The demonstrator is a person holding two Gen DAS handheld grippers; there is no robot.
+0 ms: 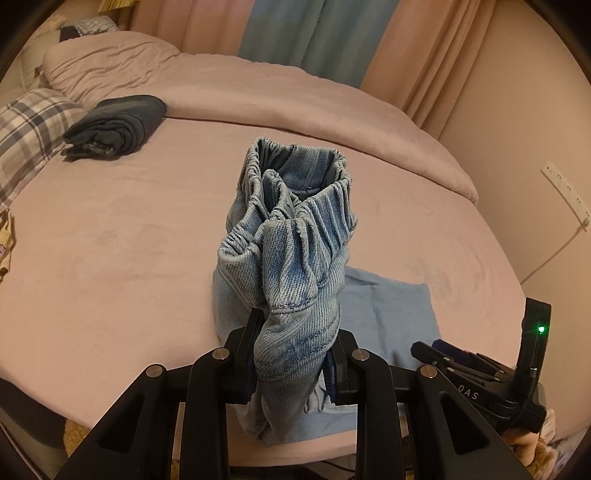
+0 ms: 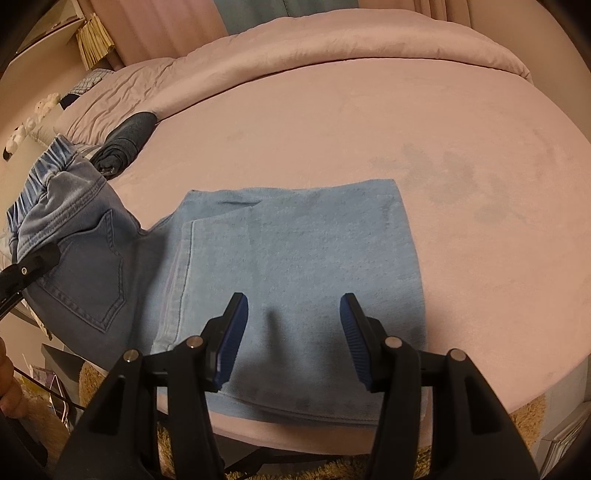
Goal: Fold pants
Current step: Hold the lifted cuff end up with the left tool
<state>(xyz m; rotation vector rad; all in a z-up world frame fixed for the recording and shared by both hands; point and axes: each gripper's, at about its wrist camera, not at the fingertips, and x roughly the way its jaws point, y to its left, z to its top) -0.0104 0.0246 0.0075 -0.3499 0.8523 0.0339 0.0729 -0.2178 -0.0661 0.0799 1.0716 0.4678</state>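
Observation:
Light blue denim pants [image 2: 295,251] lie partly folded on the pink bed [image 2: 369,122]. The leg part lies flat near the front edge. My left gripper [image 1: 295,354] is shut on the bunched waistband end [image 1: 291,229] and holds it lifted above the bed. That lifted end, with a back pocket [image 2: 92,269], shows at the left of the right wrist view. My right gripper [image 2: 293,332] is open and empty, just above the flat leg part near the bed's front edge. It also shows at the lower right of the left wrist view [image 1: 476,365].
A folded dark garment [image 1: 114,127] lies at the back left of the bed, beside a plaid pillow [image 1: 29,125]. A rolled-back pink duvet [image 1: 295,88] lines the far side. Curtains [image 1: 314,29] hang behind. A shaggy rug [image 2: 528,413] lies below the bed edge.

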